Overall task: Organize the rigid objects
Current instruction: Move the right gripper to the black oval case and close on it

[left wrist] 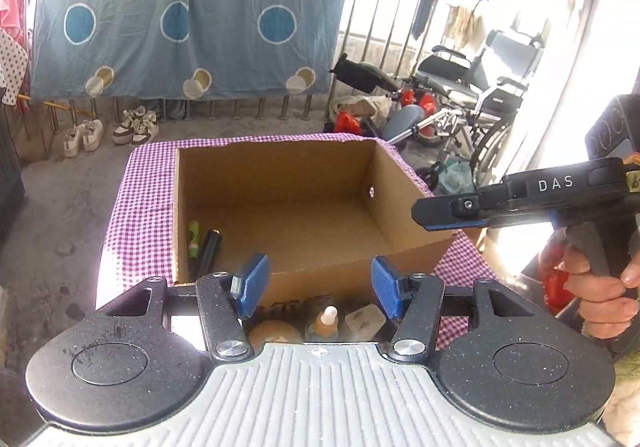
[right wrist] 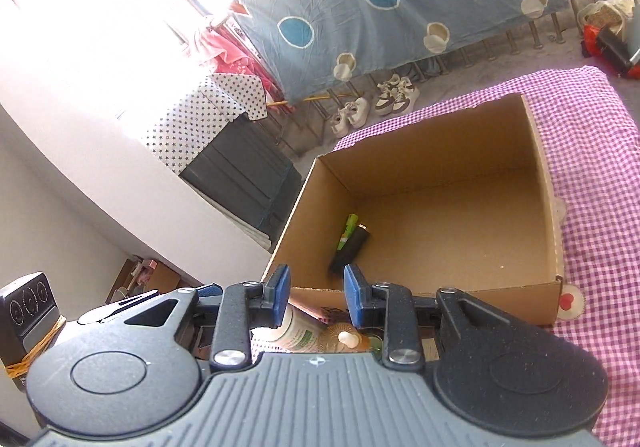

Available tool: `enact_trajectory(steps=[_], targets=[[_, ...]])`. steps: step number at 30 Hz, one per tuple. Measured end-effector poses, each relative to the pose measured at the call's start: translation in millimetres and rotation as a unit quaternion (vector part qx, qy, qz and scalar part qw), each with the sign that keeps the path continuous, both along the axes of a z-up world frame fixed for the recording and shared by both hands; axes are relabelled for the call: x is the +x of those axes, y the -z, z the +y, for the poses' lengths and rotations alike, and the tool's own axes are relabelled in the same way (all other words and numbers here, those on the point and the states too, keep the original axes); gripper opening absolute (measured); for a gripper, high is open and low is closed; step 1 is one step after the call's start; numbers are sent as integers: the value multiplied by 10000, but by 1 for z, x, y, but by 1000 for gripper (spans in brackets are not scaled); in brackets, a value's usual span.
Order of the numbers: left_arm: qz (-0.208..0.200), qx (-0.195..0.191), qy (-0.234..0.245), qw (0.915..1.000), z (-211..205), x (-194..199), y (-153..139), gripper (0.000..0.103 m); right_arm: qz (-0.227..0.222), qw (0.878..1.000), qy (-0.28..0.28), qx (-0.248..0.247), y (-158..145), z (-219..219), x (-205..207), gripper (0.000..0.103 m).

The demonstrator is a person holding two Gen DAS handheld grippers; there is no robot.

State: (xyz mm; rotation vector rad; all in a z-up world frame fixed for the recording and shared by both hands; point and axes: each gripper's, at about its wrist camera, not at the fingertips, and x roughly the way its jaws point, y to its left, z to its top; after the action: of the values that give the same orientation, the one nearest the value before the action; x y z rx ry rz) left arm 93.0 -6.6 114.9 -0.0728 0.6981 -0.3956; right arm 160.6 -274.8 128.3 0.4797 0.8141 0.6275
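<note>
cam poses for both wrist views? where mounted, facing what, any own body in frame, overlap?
Left wrist: on the left hand-held gripper, looking forward and down into the cardboard box; shows its own open fingers, plus the right hand-held gripper and the hand holding it.
Right wrist: on the right hand-held gripper, tilted, looking into the box; shows its own open fingers.
Shared: box, green tube and black tube inside, checkered cloth, blue sheet.

Matt cardboard box (left wrist: 280, 183), checked cloth (left wrist: 136, 199)
</note>
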Motion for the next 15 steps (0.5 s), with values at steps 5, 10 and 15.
enact_trajectory(steps=[5, 10, 15], targets=[[196, 174, 358, 9990, -25, -14, 34, 56, 32, 9981, 586, -160, 29, -28, -44, 46], [313, 438, 705, 9961, -57, -26, 69, 56, 362, 9927, 1145, -104, 76, -38, -70, 46], [136, 668, 905, 9936, -93, -22, 95, 56, 425, 9899, 1337, -225, 99, -46, -72, 45]])
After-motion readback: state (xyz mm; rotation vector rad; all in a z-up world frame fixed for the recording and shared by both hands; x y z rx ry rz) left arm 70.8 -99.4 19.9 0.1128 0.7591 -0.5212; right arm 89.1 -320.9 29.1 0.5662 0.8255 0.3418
